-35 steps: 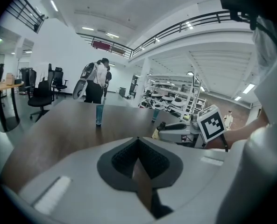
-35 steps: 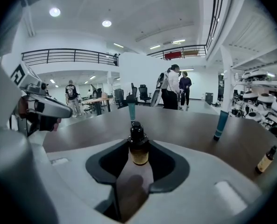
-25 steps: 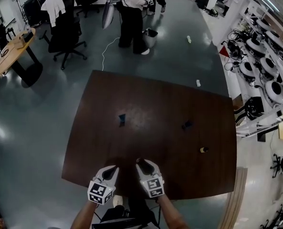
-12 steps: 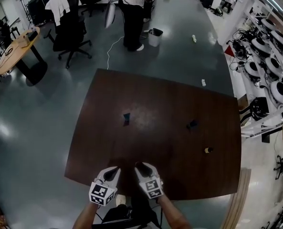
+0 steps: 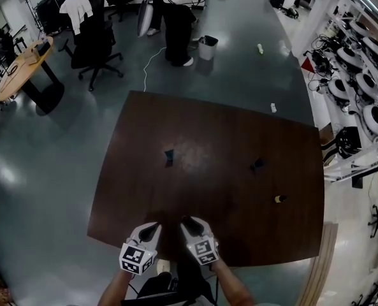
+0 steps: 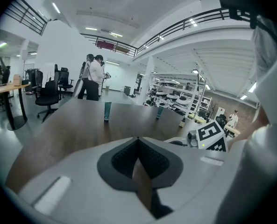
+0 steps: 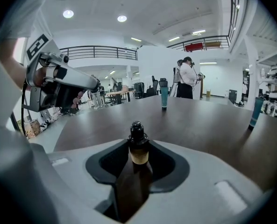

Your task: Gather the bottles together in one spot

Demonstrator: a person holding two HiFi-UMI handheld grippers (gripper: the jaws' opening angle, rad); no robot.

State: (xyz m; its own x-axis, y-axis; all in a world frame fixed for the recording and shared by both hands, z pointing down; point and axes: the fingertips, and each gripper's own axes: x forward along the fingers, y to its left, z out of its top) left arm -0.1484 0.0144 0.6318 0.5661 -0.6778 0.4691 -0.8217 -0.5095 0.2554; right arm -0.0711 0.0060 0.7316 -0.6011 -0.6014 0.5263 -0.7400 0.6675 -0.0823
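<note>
A dark wooden table (image 5: 208,132) carries two teal bottles (image 5: 169,156) (image 5: 257,164) and a small brown bottle (image 5: 279,199) at the right. My right gripper (image 5: 189,222) hovers over the near edge, shut on a brown bottle with a black cap (image 7: 136,148) that stands upright between its jaws. My left gripper (image 5: 152,229) is beside it on the left, its pads (image 6: 129,157) meeting at the tip with nothing between them. The left gripper view shows both teal bottles (image 6: 107,111) (image 6: 159,112) and the small brown bottle (image 6: 181,122) far ahead.
A person (image 5: 176,18) stands beyond the table's far edge near a bin (image 5: 207,46). Office chairs (image 5: 93,43) and a round table (image 5: 23,62) are at the far left. Shelves of equipment (image 5: 361,75) line the right side.
My right gripper has sunk slightly with the brown bottle in it. The left gripper and the bottles on the table have stayed put.
</note>
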